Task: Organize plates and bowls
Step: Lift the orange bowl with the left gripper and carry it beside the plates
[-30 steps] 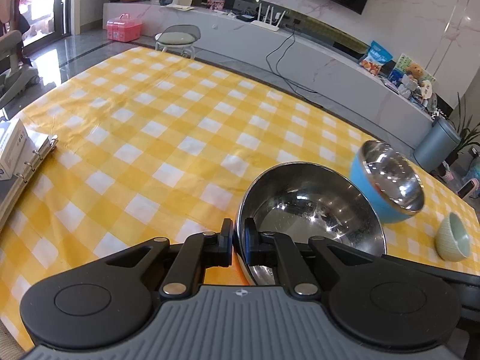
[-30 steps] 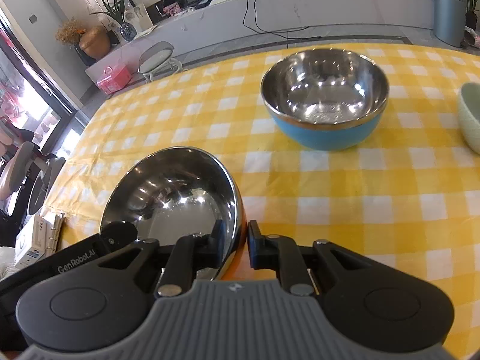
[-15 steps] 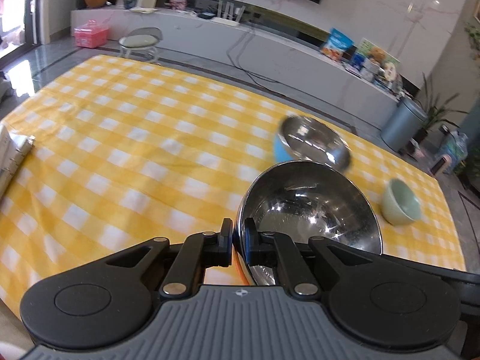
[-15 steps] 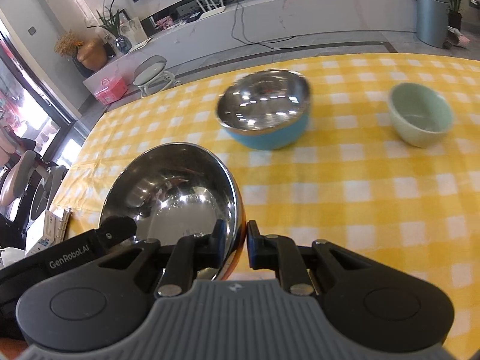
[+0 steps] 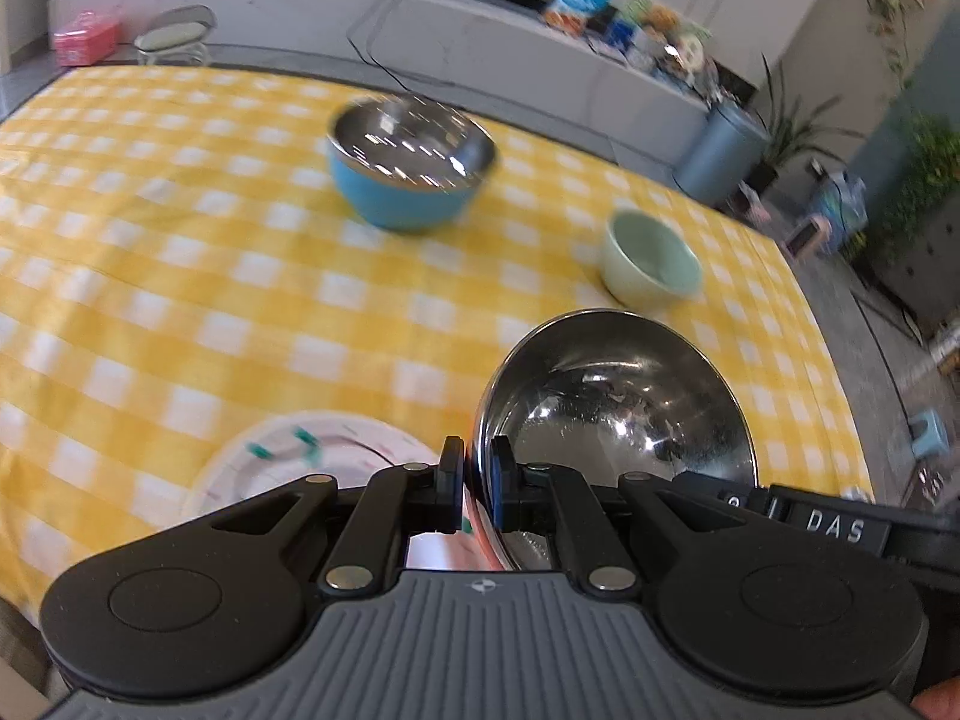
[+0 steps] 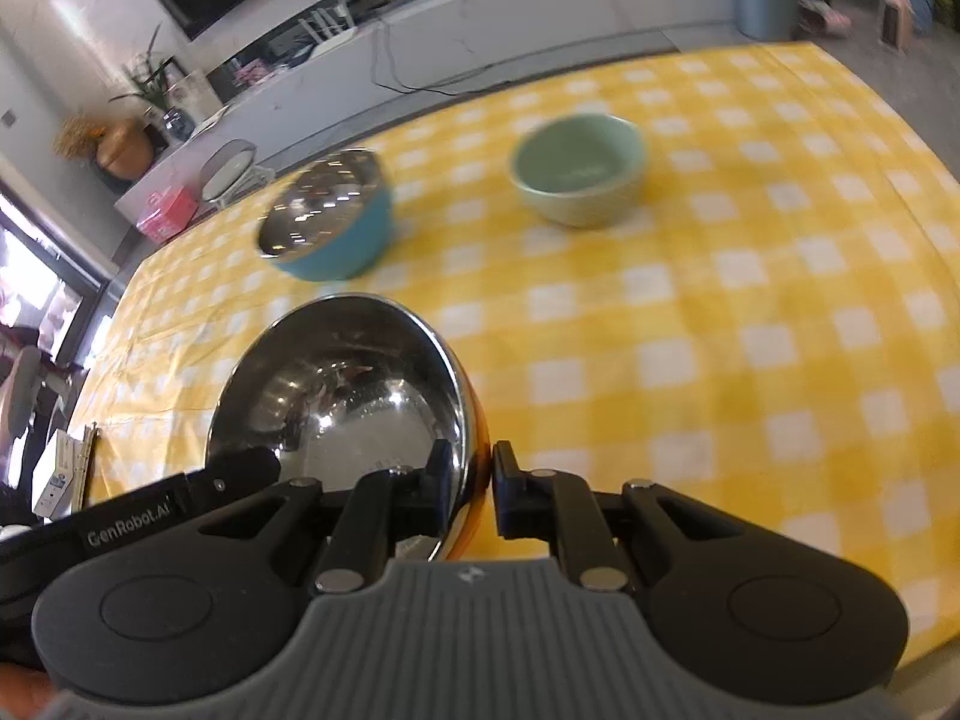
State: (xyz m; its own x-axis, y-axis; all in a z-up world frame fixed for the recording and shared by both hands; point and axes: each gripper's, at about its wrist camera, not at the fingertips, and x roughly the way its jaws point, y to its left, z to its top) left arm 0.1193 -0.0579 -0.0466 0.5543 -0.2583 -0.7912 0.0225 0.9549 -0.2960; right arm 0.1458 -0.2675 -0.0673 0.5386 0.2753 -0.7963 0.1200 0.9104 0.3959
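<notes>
The steel bowl [image 5: 618,414] I'm carrying is mirror-bright inside, with an orange outer skin showing at the rim near the fingers; it sits tilted, raised above the yellow-and-white checked tablecloth [image 5: 180,252], pinched on opposite sides of its rim; my left gripper [image 5: 477,483] is clamped on the rim's left edge, one finger inside and one outside, and my right gripper [image 6: 471,483] is clamped the same way on the other side. Writing I can read: "GenRobot.AI" in white on the black body of the left gripper, seen from the right wrist view, and "DAS" on the right gripper's body, seen from the left wrist view — the rest of that label is cut off. Just below my left fingers lies a white plate [image 5: 312,456] with small green marks and thin pink lines on its face, partly hidden by the gripper. Farther out on the cloth stands a blue bowl [image 5: 411,165] with a steel lining — blurred in both views — and to its right, well apart, a pale green ceramic bowl [image 5: 651,258], upright; beyond the table, a long white counter [image 5: 456,36] carries packets whose print is too blurred to read, with a grey bin [image 5: 723,153] at its end.
</notes>
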